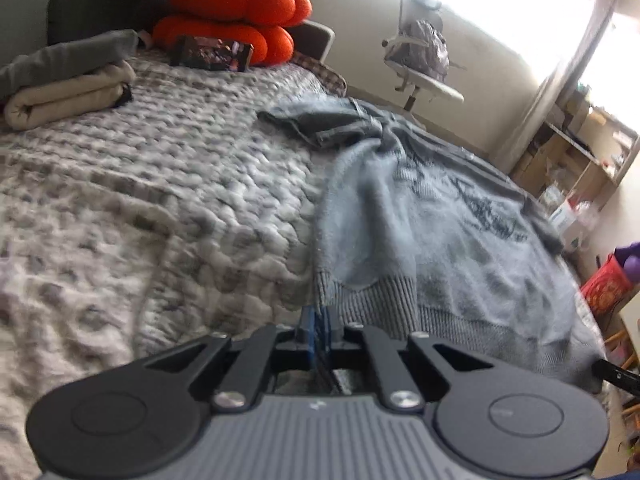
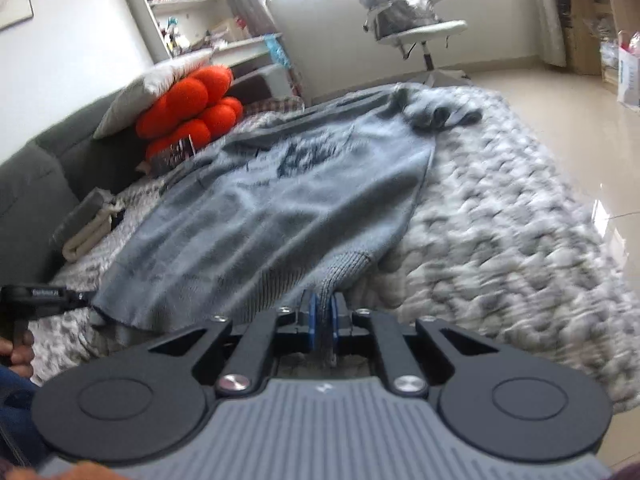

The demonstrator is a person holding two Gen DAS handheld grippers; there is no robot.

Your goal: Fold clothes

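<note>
A grey-blue knit sweater (image 1: 460,232) with a dark printed pattern lies spread on a chunky grey-white knitted blanket (image 1: 160,184) on the bed. My left gripper (image 1: 320,320) is shut on the ribbed hem at the sweater's near left corner. In the right wrist view the sweater (image 2: 280,200) stretches away from me, and my right gripper (image 2: 323,320) is shut on the ribbed hem at its near right corner. The left gripper (image 2: 60,294) shows at the far left, at the hem's other corner. One sleeve (image 2: 444,114) lies bunched at the far end.
Folded beige and grey clothes (image 1: 68,80) sit at the back left of the bed. Orange cushions (image 1: 236,20) and a dark book (image 1: 212,54) lie by the grey sofa back. A white office chair (image 2: 416,20) stands beyond on the tiled floor (image 2: 580,128). Shelves (image 1: 576,160) stand at the right.
</note>
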